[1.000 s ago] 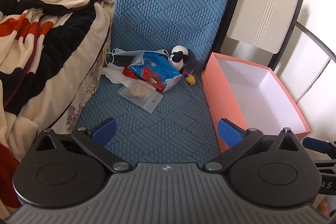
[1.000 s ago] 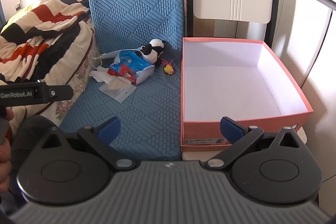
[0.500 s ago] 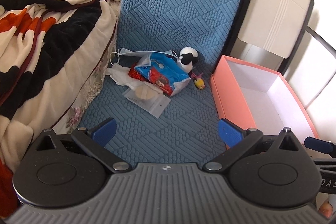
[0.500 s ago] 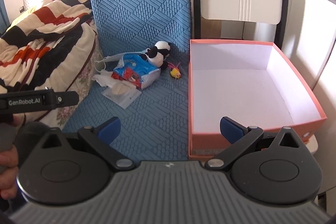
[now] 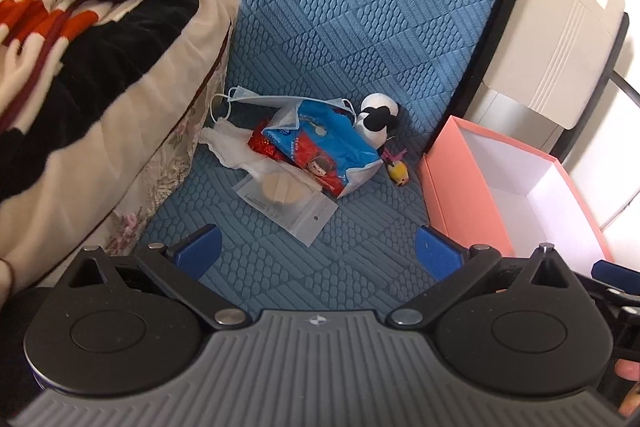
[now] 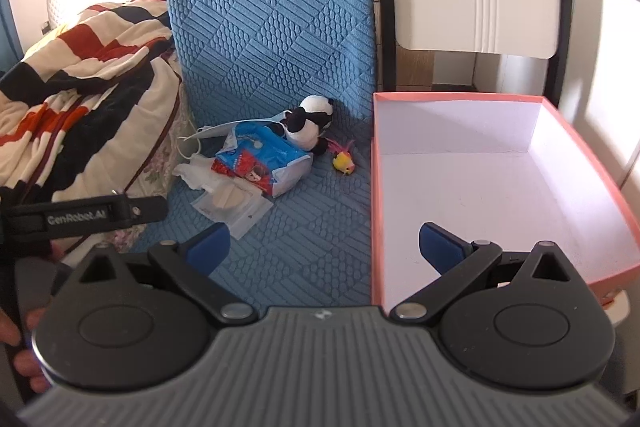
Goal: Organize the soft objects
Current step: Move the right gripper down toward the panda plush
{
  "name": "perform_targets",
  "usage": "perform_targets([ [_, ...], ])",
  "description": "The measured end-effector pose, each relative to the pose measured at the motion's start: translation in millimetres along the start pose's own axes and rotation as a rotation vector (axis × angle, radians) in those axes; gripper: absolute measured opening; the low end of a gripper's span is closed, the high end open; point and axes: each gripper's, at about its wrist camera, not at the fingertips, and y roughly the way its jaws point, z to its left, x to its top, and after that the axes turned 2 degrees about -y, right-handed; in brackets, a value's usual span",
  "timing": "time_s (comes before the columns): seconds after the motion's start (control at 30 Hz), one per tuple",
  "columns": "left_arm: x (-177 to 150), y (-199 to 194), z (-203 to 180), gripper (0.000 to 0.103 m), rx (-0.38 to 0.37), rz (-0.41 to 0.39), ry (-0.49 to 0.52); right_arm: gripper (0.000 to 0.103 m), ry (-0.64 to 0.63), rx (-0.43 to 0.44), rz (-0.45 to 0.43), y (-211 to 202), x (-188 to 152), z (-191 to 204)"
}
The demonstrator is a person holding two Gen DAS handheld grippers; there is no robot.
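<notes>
We see the soft items piled at the rear of the blue cushion (image 5: 320, 247): panda plush (image 5: 376, 117) leaning on the backrest, touching a blue wipes pack (image 5: 320, 147); face mask (image 5: 248, 99) behind, white cloth (image 5: 232, 147) at left, clear pouch w/ a sponge (image 5: 286, 197) in front. Small yellow toy (image 5: 398, 171) lies apart, btwn pile & pink box (image 6: 500, 187). Box sits just right of cushion. Left gripper (image 5: 318, 251) spread wide, holding nothing, above cushion. Right gripper (image 6: 324, 247) likewise spread, straddling the box's left wall. Striped blanket (image 5: 80, 27) at left.
</notes>
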Motion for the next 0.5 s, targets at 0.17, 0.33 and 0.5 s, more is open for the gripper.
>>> perform_targets([
  [0.17, 2.4, 18.0, 6.5, 0.103, 0.008, -0.001, -0.020, 0.103, 0.000, 0.018, -0.005, 17.8, 5.0, 0.9],
  [0.33, 4.4, 39.2, 13.7, 0.103, -0.018, 0.013, -0.058, 0.103, 0.001, 0.023, -0.036, 34.9, 14.3, -0.3],
  [0.5, -0.3, 55.0, 17.5, 0.103, -0.017, 0.031, -0.091, 0.103, 0.021, 0.041, -0.071, 50.0, 21.4, -4.7],
])
